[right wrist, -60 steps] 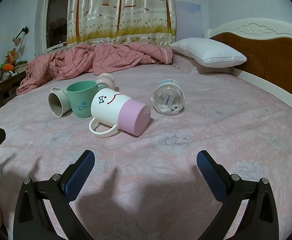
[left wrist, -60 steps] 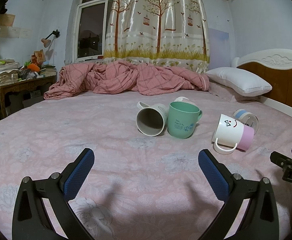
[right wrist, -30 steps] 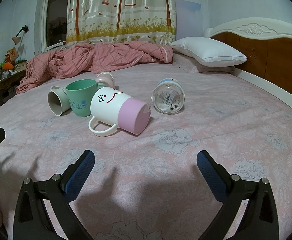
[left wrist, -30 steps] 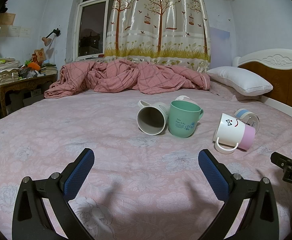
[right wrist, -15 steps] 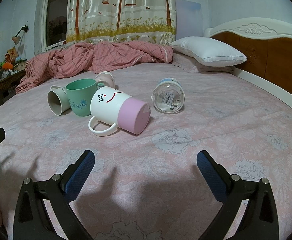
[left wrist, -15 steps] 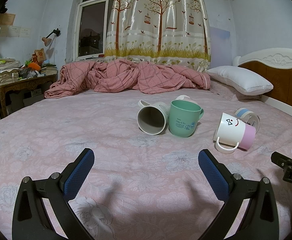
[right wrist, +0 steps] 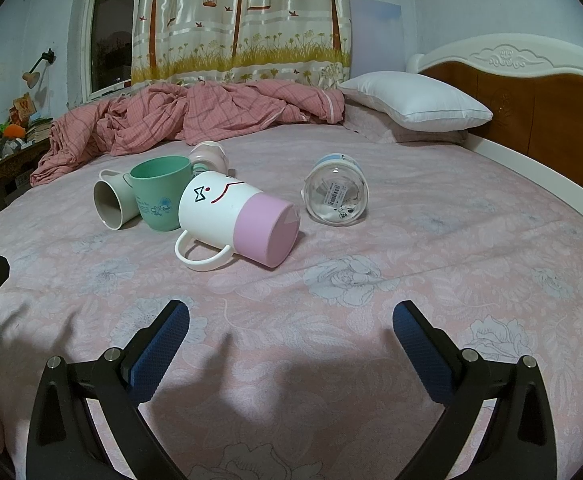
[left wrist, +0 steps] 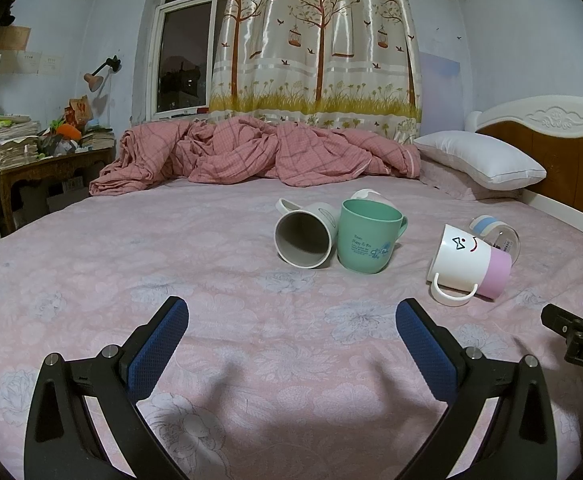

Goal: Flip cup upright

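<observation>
Several cups lie on the pink floral bed sheet (left wrist: 171, 272). A white and pink mug (right wrist: 235, 220) with a drawn face lies on its side, handle toward me; it also shows in the left wrist view (left wrist: 469, 266). A green cup (left wrist: 365, 236) (right wrist: 161, 196) stands upright. A grey-white mug (left wrist: 305, 238) (right wrist: 113, 204) lies on its side, mouth toward me. A clear glass with a blue band (right wrist: 335, 196) (left wrist: 497, 234) lies on its side. A pale pink cup (right wrist: 207, 154) lies behind the green one. My left gripper (left wrist: 291, 328) and right gripper (right wrist: 289, 328) are open and empty, short of the cups.
A crumpled pink plaid quilt (left wrist: 251, 152) lies at the far side. A white pillow (right wrist: 415, 102) and wooden headboard (right wrist: 551, 100) are at the right. A cluttered side table (left wrist: 43, 156) stands at the left. The right gripper's tip shows in the left wrist view (left wrist: 575, 332).
Both views have shifted only slightly; the cups have not moved and both grippers stay open.
</observation>
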A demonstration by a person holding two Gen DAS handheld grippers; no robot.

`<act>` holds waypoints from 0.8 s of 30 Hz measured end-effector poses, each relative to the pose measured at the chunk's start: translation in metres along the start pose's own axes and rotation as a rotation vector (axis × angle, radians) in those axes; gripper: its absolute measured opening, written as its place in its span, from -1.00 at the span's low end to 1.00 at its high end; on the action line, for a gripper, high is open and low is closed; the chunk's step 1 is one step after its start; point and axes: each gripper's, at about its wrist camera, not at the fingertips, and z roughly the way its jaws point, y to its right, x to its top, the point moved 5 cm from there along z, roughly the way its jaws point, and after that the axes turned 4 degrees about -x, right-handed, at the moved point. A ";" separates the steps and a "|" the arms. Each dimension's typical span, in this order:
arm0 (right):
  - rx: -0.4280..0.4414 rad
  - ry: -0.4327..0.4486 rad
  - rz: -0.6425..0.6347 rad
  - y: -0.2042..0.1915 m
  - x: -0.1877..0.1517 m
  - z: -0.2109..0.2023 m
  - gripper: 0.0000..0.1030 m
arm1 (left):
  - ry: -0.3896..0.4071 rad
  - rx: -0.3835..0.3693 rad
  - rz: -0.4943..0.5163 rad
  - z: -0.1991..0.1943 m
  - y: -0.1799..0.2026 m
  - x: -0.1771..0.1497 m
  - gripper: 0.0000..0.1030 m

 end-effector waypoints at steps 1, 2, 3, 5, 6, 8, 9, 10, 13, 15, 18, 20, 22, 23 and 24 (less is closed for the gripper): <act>0.000 0.000 0.000 0.000 0.000 0.000 1.00 | 0.000 0.000 0.000 0.000 0.000 0.000 1.00; 0.000 -0.001 0.000 0.000 0.000 0.001 1.00 | 0.000 0.000 0.000 0.000 0.000 0.000 1.00; 0.000 -0.001 0.000 0.000 0.000 0.000 1.00 | -0.001 0.000 0.000 0.000 0.000 0.000 1.00; 0.000 -0.001 0.000 0.000 0.001 0.001 1.00 | -0.001 0.000 0.000 0.000 0.000 0.000 1.00; 0.000 0.000 -0.001 0.000 0.001 0.000 1.00 | 0.001 0.001 0.001 -0.001 0.000 0.000 1.00; 0.000 -0.001 -0.001 0.000 0.001 0.000 1.00 | 0.000 0.001 0.002 0.000 0.000 0.000 1.00; 0.000 -0.001 -0.001 0.000 0.001 0.000 1.00 | 0.000 0.001 0.003 0.000 0.000 0.000 1.00; 0.000 -0.001 -0.001 0.000 0.001 0.000 1.00 | -0.001 0.001 0.002 0.000 0.000 0.000 1.00; 0.000 -0.002 -0.001 0.000 0.001 0.000 1.00 | -0.003 0.000 0.000 0.000 0.000 0.000 1.00; 0.001 -0.002 -0.002 0.000 0.002 0.000 1.00 | -0.001 0.002 0.001 0.000 0.000 0.000 1.00; 0.000 -0.001 -0.005 0.000 0.003 -0.002 1.00 | 0.003 0.004 0.011 0.004 -0.001 -0.006 1.00; 0.000 0.003 -0.006 0.002 0.002 -0.002 1.00 | 0.010 0.007 0.024 0.003 0.001 -0.006 1.00; -0.002 0.010 -0.009 0.002 -0.005 -0.003 1.00 | 0.014 0.011 0.035 -0.003 -0.002 -0.006 1.00; -0.002 0.014 -0.010 0.001 -0.004 -0.005 1.00 | 0.015 0.014 0.038 -0.004 -0.008 -0.004 1.00; -0.003 0.017 -0.013 0.000 -0.006 -0.005 1.00 | 0.017 0.015 0.041 -0.004 -0.008 -0.004 1.00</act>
